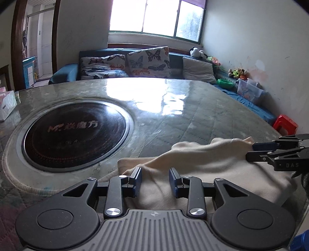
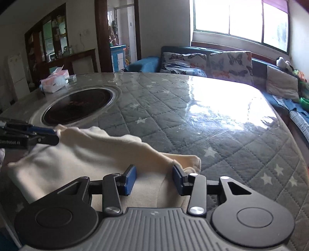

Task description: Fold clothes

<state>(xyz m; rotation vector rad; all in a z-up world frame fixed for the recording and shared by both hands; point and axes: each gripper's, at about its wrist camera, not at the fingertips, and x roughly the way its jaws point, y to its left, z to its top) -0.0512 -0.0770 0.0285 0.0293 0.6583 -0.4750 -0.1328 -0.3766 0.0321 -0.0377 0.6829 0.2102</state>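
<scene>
Here a cream garment [image 1: 202, 166] lies bunched near the front edge of a counter [image 1: 173, 115] covered in grey quilted, star-printed cloth under clear plastic. The left tool [image 1: 155, 180] hovers over the garment's left part, its two blue-padded fingers [image 1: 137, 179] spread wide apart with fabric showing between them, gripping nothing. The right tool [image 2: 153, 180] sits the same way over the garment's right end, fingers [image 2: 130, 179] spread, the cloth's rounded tip just beside its right finger. In each wrist view the other tool appears side-on at the garment's far end; from that angle its fingers look close together at a raised fold, and whether they touch the fabric cannot be told. A round black induction hob [image 1: 75, 133] is set into the counter to the left, near the garment but apart from it. A tissue box [image 2: 56, 81] rests at the counter's far left corner. Beyond the far edge stand a blue sofa [image 2: 146, 63] with butterfly cushions [image 1: 148, 61] and a bright window [image 1: 154, 17].
</scene>
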